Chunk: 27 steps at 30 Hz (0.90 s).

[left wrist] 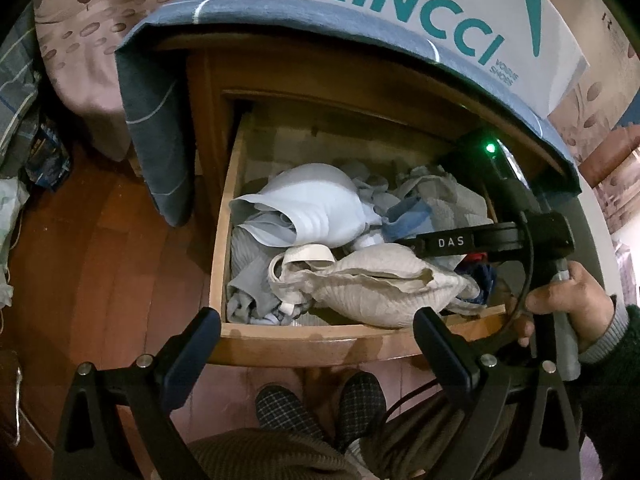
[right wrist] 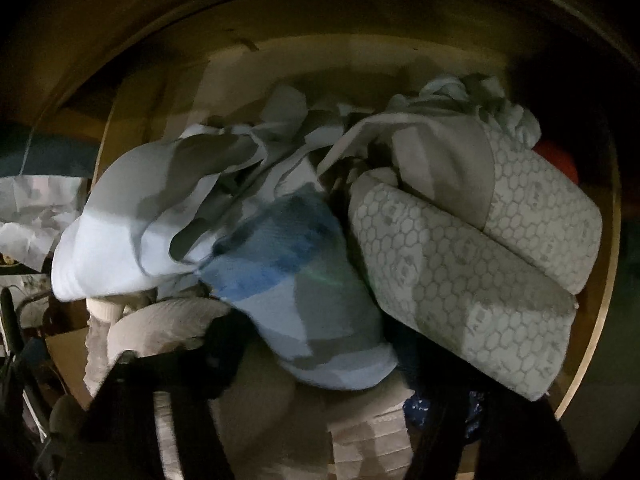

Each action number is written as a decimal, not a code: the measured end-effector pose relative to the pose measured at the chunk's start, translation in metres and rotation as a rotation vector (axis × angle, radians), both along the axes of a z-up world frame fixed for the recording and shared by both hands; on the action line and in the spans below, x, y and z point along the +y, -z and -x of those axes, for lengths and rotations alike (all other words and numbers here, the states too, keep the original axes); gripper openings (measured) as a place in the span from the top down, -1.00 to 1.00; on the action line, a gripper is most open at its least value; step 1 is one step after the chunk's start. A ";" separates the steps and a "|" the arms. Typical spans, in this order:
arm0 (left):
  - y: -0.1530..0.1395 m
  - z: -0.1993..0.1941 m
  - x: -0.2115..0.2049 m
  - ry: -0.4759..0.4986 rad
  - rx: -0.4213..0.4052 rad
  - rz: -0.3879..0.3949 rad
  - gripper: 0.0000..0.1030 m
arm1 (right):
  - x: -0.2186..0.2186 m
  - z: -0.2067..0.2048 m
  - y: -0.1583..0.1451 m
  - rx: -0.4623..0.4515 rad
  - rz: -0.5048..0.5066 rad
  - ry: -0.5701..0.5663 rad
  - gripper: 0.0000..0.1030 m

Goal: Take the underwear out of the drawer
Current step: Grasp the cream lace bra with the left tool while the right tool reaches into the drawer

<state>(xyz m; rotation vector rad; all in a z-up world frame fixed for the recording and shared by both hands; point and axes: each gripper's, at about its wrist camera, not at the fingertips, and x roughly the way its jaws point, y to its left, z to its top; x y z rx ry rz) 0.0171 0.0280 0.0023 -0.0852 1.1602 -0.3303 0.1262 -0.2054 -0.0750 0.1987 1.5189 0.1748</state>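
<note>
Wooden drawer (left wrist: 224,240) open; underwear (left wrist: 376,284) heaped, no clear axis

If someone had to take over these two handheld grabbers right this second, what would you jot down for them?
Left gripper: open, empty, hovering at the drawer front edge.
Right gripper: down inside the drawer, jaws apart above the blue-and-white garment; no grip visible.
Underwear pile: all in the open drawer, with a beige bra nearest the front.
Done: drawer open.
Left: grip a piece and lift it out.
</note>
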 end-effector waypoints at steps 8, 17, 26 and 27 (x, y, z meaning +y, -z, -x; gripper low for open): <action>0.000 0.004 -0.016 0.092 -0.009 -0.020 -0.93 | -0.008 0.024 -0.018 -0.083 0.019 0.021 0.20; 0.000 0.003 -0.045 0.270 -0.020 -0.058 -0.93 | -0.025 0.053 -0.052 -0.188 0.013 0.042 0.22; -0.001 -0.012 -0.082 0.433 -0.046 -0.120 -0.93 | -0.059 0.077 -0.072 -0.258 -0.022 0.092 0.21; 0.001 -0.016 -0.084 0.441 -0.029 -0.112 -0.93 | -0.065 0.079 -0.070 -0.262 -0.049 0.113 0.21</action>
